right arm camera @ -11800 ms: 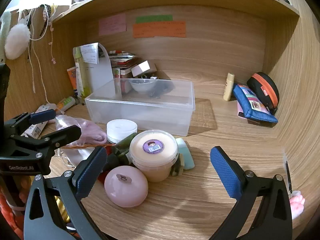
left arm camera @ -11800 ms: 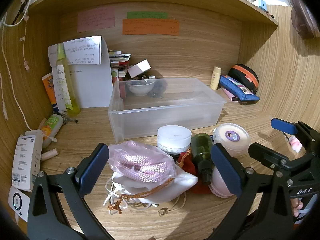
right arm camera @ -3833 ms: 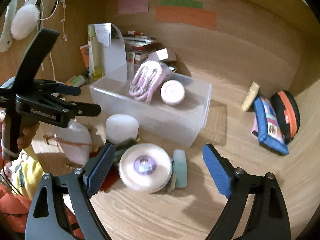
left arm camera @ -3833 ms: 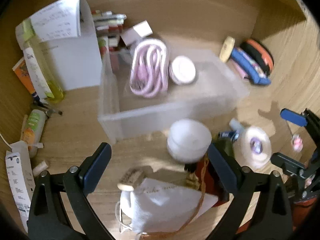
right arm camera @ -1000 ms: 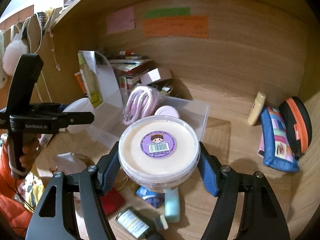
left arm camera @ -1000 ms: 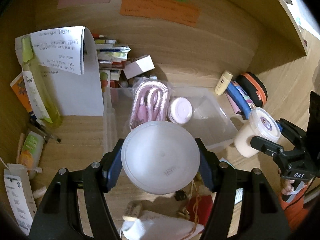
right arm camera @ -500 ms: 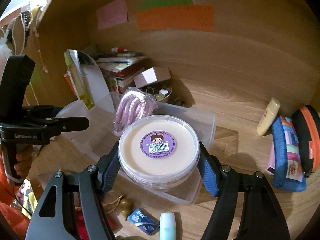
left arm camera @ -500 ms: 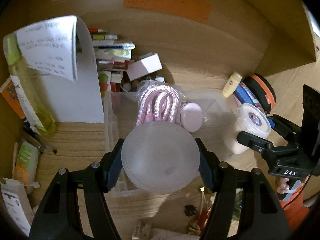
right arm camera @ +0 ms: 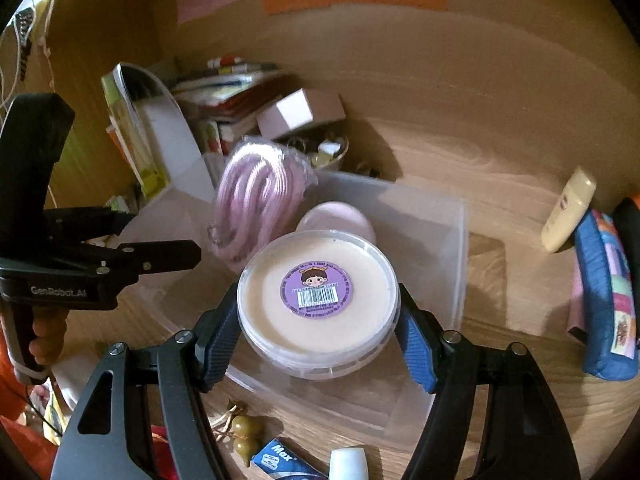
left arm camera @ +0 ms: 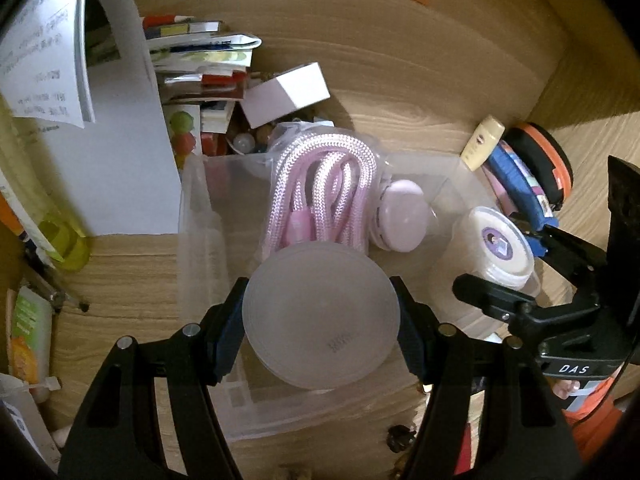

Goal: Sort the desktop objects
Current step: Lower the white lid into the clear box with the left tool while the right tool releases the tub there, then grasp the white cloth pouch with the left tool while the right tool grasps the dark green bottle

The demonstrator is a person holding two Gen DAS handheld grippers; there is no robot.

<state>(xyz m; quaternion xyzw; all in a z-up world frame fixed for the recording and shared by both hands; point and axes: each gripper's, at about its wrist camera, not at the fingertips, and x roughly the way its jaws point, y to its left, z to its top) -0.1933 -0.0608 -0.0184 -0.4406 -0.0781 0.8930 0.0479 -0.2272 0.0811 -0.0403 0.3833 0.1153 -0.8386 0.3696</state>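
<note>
Both grippers loaded: left gripper (left arm camera: 320, 328) clamped on frosted white jar (left arm camera: 320, 312), right gripper (right arm camera: 318, 320) clamped on cream tub (right arm camera: 318, 300) with purple sticker. Both hang over the clear plastic bin (left arm camera: 200, 248), bin floor directly below. Pink rope bundle (left arm camera: 320, 188) and pink compact (left arm camera: 402, 220) fill the far end, so drop at the near end.

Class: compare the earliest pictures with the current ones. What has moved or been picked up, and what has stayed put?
The pink rope and pink case went from desk into the bin. The left gripper took the white jar, the right gripper the cream tub; both now hover over the bin. The pouches stayed.
</note>
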